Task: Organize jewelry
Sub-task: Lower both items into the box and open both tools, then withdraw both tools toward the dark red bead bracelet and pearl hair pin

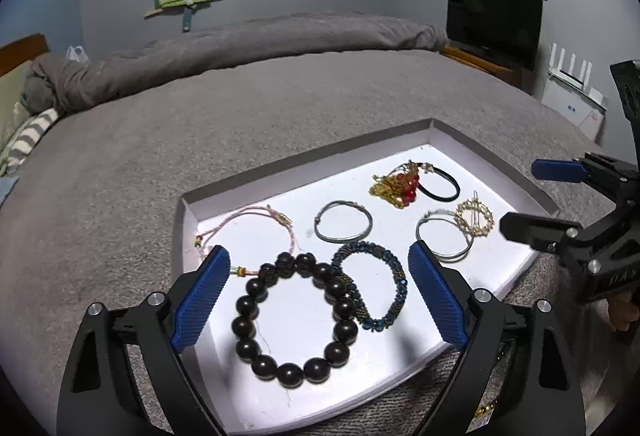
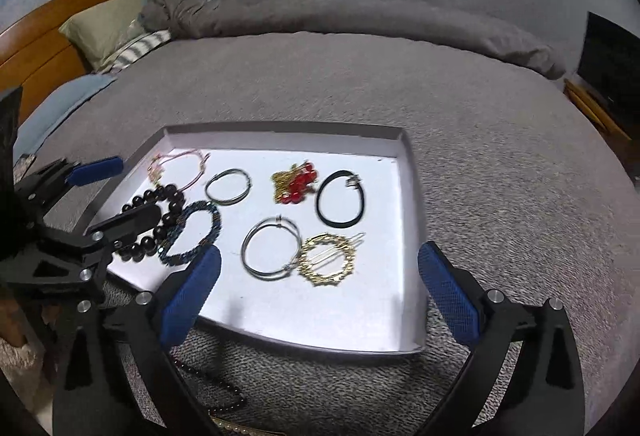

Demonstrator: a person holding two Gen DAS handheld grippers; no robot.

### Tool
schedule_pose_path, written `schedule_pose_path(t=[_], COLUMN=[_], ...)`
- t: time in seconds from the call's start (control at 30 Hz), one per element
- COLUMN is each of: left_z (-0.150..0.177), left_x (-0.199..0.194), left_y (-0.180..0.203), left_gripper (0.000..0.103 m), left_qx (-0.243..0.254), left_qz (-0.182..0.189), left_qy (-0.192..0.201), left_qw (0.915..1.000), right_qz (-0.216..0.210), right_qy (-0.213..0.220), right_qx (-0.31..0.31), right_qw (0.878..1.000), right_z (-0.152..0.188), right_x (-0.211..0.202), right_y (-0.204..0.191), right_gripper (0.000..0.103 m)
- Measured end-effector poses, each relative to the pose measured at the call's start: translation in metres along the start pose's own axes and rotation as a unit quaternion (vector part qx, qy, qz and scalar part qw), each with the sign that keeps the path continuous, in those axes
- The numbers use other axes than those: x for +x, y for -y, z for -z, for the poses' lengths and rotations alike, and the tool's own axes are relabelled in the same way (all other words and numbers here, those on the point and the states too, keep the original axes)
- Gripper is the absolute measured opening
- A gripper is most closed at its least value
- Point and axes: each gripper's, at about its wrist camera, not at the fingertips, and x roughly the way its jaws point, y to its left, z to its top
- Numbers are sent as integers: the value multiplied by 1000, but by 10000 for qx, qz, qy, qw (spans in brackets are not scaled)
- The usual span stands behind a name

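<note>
Both grippers hang over the near edge of a shallow white tray [image 1: 516, 172] set on a grey bed cover [image 1: 160, 164]. Left gripper [image 1: 319, 296] stands wide open with nothing between its blue pads, which frame a dark wooden bead bracelet [image 1: 294, 320] lying at the tray's near left. Right gripper [image 2: 320, 296] is likewise spread wide and empty, hovering near a gold round hair clip [image 2: 328, 259] that touches a thin silver hoop [image 2: 272, 253] on its left. Just right of the dark beads, and touching them, lies a blue beaded bracelet [image 1: 376, 286]. Farther in, a second silver hoop [image 1: 343, 226] sits mid-tray, with a pink cord bracelet [image 1: 256, 232] to its left by the tray wall. Toward the far right lie a red bead and gold chain cluster [image 1: 400, 185] and a black hair tie [image 1: 440, 184] beside it. On the cover in front of the tray, under the right gripper, a string of small dark beads [image 2: 224, 388] trails. Beyond the tray, a rumpled grey duvet [image 1: 280, 32] runs along the far side of the bed.
</note>
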Motion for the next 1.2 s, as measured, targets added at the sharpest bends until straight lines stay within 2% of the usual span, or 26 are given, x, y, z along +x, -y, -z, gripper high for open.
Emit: schedule_pose_path(t=[0.23, 0.37, 0.63, 0.97, 1.2], left_z=[0, 2, 5, 12, 24], left_x=[-2, -3, -9, -25, -43], left_y=[-5, -1, 11, 23, 29], left_gripper=[96, 96, 96, 97, 97], left_qx=[-113, -12, 88, 163, 212], left_qz=[-153, -286, -289, -372, -245], left_qy=[49, 91, 120, 244, 280], left_qw=[9998, 9995, 9995, 9989, 9991], right_qz=[73, 155, 435, 412, 247], right_qy=[33, 48, 186, 498, 593], right_qx=[366, 344, 324, 505, 415], right_qw=[9993, 9993, 9984, 9966, 9971], right_z=[1, 4, 22, 49, 67], right_x=[-1, -3, -16, -44, -56], right_y=[12, 10, 12, 24, 25], right_gripper=[97, 97, 97, 97, 97])
